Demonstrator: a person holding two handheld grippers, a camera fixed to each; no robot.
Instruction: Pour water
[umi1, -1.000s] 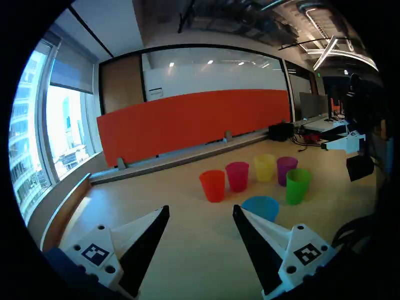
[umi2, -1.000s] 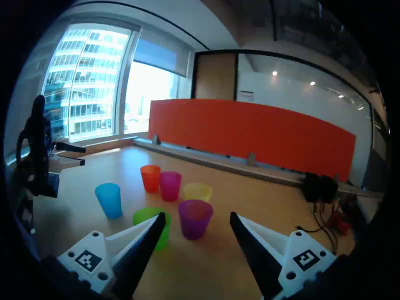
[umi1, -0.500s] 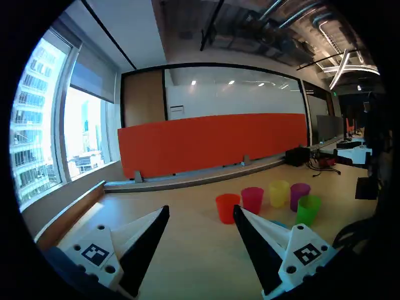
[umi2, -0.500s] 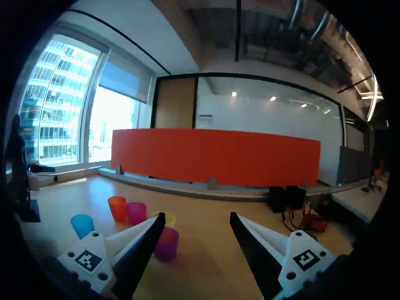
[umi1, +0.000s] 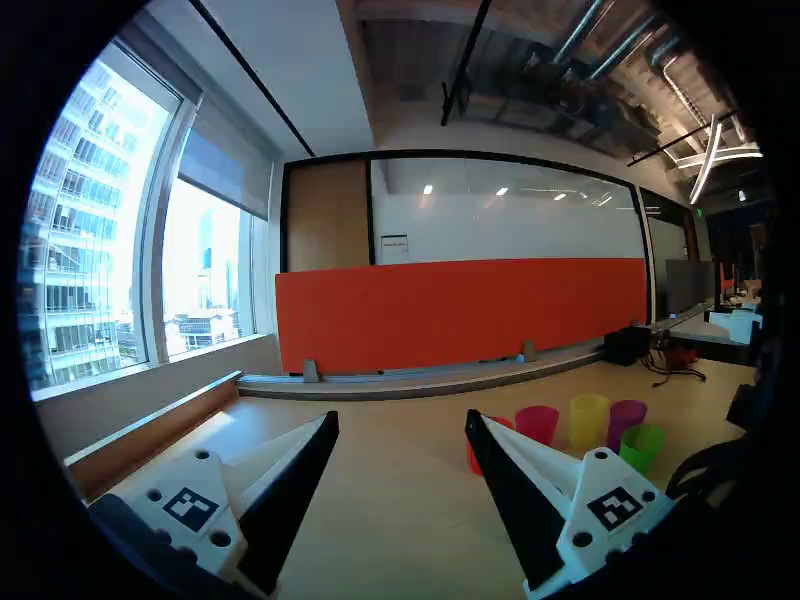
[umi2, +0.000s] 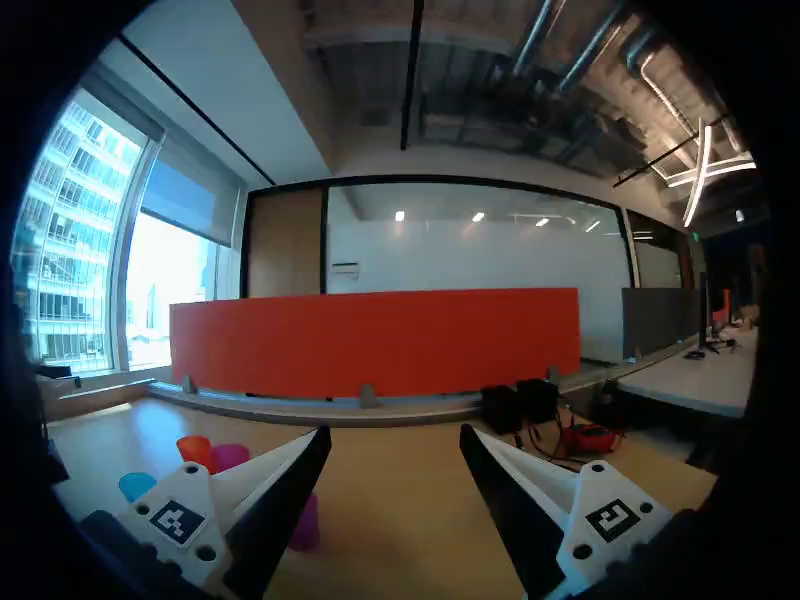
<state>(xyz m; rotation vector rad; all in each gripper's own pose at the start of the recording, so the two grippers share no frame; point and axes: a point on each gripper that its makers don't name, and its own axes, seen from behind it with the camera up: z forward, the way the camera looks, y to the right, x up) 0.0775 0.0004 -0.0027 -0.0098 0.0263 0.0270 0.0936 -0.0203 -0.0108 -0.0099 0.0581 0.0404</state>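
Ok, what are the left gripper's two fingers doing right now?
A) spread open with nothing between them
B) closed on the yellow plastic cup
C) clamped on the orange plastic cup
A: the left gripper has its fingers apart over the wooden tabletop, and the yellow plastic cup stands farther off, untouched.

left tool (umi1: 400, 415), right tool (umi2: 393, 430), white wedge fingers (umi1: 270, 462), black inner faces, square black-and-white markers (umi1: 191, 508), screw holes (umi1: 212, 538)
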